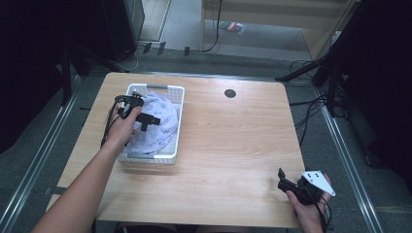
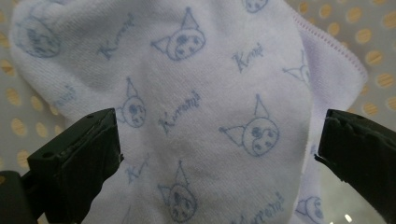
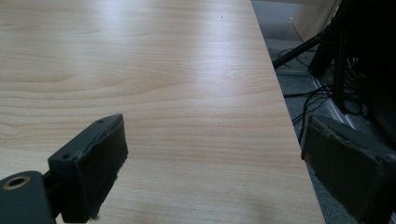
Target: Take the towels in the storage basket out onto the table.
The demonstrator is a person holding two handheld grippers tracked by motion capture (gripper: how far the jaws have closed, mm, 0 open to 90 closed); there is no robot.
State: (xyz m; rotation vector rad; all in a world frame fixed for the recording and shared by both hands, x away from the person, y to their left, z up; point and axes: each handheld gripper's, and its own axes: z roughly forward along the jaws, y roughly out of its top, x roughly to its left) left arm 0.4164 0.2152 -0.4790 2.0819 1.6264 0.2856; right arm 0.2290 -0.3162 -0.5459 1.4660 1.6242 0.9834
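A white cloth with pale blue cartoon faces (image 1: 160, 124) lies bunched in a white perforated basket (image 1: 179, 104) at the table's left. My left gripper (image 1: 145, 119) hovers over the cloth, held from the left by a hand. In the left gripper view the cloth (image 2: 201, 93) spans the space between the jaws, which stand wide apart, and my left gripper (image 2: 219, 144) is open. My right gripper (image 1: 282, 178) rests low near the table's front right corner. In the right gripper view my right gripper (image 3: 215, 154) is open over bare wood.
A light wooden table (image 1: 233, 141) has a round black cable hole (image 1: 230, 93) near its far edge. The table's right edge (image 3: 280, 107) drops to a grey floor with cables and black stands. The basket's dotted floor (image 2: 373, 56) shows beside the cloth.
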